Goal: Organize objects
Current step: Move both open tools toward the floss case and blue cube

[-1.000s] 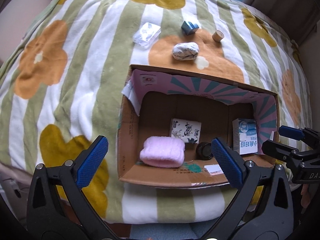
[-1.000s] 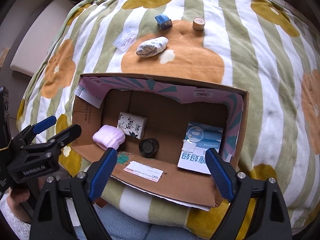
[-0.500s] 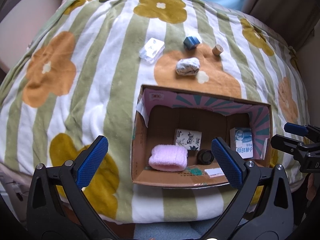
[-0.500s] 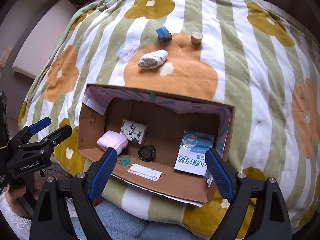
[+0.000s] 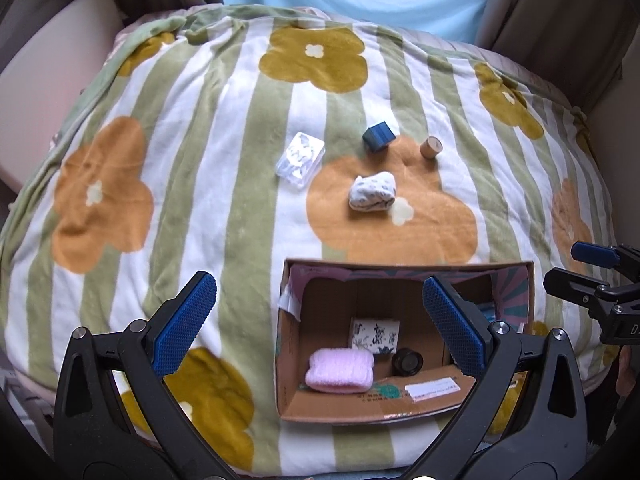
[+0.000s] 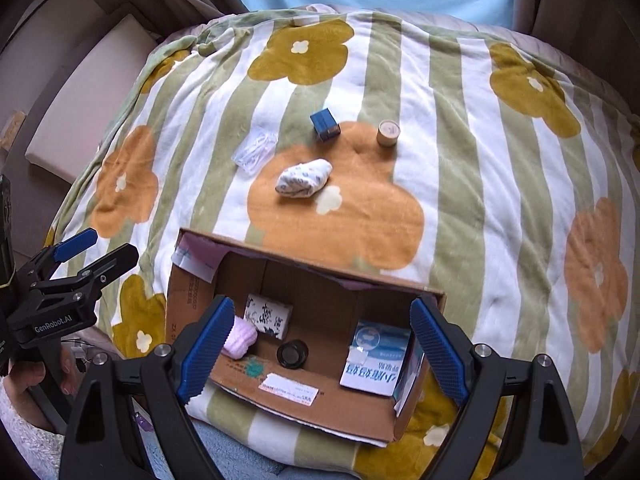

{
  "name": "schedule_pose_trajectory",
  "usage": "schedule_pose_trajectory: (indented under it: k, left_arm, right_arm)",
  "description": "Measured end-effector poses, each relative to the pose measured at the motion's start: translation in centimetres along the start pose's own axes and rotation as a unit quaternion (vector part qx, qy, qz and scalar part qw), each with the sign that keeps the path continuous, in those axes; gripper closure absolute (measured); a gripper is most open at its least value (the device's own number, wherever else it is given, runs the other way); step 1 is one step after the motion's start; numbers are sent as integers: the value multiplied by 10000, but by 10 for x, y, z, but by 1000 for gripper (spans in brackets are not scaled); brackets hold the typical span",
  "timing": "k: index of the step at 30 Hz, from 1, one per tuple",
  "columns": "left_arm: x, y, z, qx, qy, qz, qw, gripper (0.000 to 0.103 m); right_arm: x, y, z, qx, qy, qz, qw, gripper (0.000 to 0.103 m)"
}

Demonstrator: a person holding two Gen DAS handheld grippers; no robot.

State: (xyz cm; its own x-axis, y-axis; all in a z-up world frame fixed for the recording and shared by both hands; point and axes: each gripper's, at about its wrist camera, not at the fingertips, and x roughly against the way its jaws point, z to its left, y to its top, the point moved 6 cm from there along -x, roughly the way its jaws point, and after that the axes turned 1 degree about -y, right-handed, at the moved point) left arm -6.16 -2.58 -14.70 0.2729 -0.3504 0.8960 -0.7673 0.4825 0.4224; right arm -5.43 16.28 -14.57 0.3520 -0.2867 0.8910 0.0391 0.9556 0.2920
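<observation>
Both the left hand-held gripper (image 5: 316,322) and the right hand-held gripper (image 6: 322,346) stood wide and held nothing. Far ahead of them, past the box (image 6: 192,280), lay a rolled cloth (image 6: 304,178) on the bed. It looked soft and light; pinch its middle.

Open cardboard box (image 6: 348,412) holds four items; four more lie beyond.

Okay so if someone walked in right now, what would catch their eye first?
Probably the flowered striped blanket covering everything, and the open cardboard box at its near edge, already holding a pink roll and a blue and white carton. Beyond the box, a blue cube, a clear packet and a patterned bundle lie loose.
</observation>
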Motion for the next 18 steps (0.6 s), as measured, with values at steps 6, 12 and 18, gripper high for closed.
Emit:
schedule_pose_trajectory:
  k: [6,12,18]
  left_arm:
    - [-17,24,5,-60,45,75,9999,0]
    - [-44,45,15,52,-61,226,9997,0]
    - [-84,65,25,51,-9,457,9989,0]
  right_arm:
    - [-3,30,-5,18,-77,-20,10000,15]
    - [-13,64,-5,178,-102,-100,9997,15]
    - [-39,101,-5,308,-124,-18,9994,15]
